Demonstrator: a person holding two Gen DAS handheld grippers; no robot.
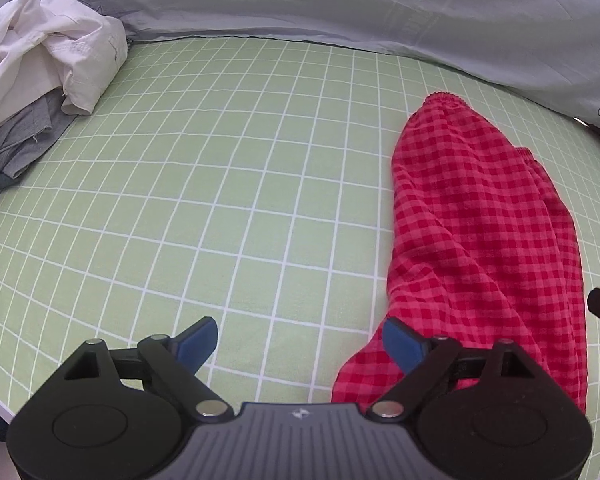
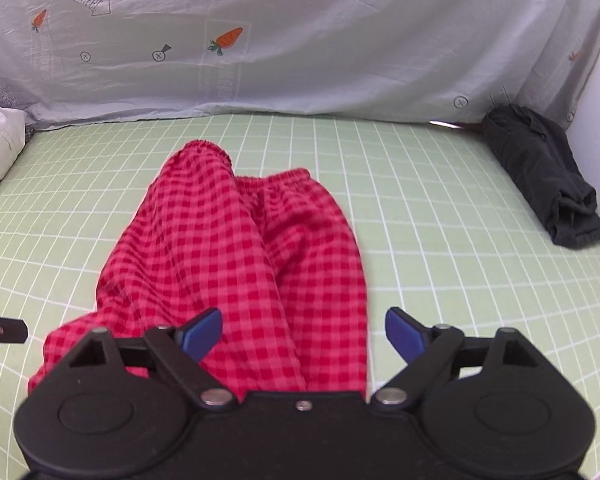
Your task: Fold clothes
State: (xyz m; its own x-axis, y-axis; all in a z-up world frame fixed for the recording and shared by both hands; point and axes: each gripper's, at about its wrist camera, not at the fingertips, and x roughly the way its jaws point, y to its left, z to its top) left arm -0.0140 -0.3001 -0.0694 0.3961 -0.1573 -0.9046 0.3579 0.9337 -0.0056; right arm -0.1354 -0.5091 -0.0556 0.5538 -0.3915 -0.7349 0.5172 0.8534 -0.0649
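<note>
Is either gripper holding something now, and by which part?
Nothing is held. The left gripper and right gripper both have open jaws above the red checked fabric trousers.

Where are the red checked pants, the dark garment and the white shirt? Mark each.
red checked pants (image 2: pixel 236 248), right wrist view, mid-fabric.
dark garment (image 2: pixel 540 168), right wrist view, its middle.
white shirt (image 1: pixel 60 40), left wrist view, crumpled top.

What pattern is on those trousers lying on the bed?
Red and pink check trousers, clearest in the right wrist view.
</note>
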